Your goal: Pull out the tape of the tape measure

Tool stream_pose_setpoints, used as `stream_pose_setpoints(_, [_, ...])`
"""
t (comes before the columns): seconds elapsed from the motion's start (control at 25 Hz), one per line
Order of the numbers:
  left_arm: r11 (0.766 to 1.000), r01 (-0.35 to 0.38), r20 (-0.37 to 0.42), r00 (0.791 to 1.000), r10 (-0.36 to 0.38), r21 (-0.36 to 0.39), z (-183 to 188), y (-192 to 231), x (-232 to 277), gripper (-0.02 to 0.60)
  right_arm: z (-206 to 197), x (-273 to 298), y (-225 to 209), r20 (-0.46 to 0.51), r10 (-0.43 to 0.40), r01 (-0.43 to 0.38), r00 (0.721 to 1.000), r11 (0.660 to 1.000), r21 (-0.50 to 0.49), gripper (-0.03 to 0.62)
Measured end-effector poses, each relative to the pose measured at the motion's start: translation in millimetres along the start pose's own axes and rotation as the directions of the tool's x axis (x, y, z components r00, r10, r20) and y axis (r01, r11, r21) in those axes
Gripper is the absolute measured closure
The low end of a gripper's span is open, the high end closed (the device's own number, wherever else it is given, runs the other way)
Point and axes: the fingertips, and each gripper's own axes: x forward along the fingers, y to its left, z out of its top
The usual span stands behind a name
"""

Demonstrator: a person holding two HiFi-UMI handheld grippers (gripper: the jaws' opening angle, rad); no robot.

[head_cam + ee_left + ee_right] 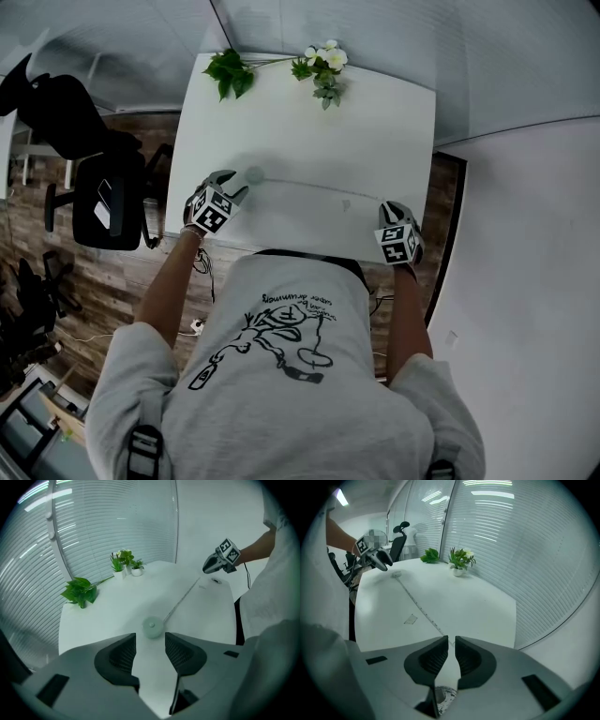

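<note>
The tape measure's case [152, 626] is a small, round, pale disc with a lighter spot at its centre, lying flat on the white worktop [117, 611] near its front left edge, just beyond the tips of the left claw [150, 639] and clear of its pads. From the case the tape [180, 603] is drawn out as a thin, pale strip with fine dark marks, running in a nearly straight line low across the worktop to the right. Its free end reaches the narrow slit between the tips of the right claw [451, 641].
</note>
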Motion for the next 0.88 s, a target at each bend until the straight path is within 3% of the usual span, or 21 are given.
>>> stream_pose_setpoints(0.16, [0.998, -0.039, 0.086, 0.995, 0.042, -0.039, 18, -1, -19, 0.391, 14, -15, 1, 0.057, -0.010, 0.007, 0.998, 0.999, 0.048, 0.543])
stream_pose_setpoints(0.44, [0.991, -0.068, 0.231, 0.968, 0.095, -0.119, 62, -2, -57, 0.426, 51, -53, -6, 0.173, -0.039, 0.012, 0.984, 0.988, 0.155, 0.557])
stream_pose_setpoints(0.88, [0.979, -0.069, 0.445, 0.883, 0.150, -0.193, 137, -14, -114, 0.475, 109, -115, -25, 0.342, -0.092, -0.001, 0.935, 0.965, 0.260, 0.569])
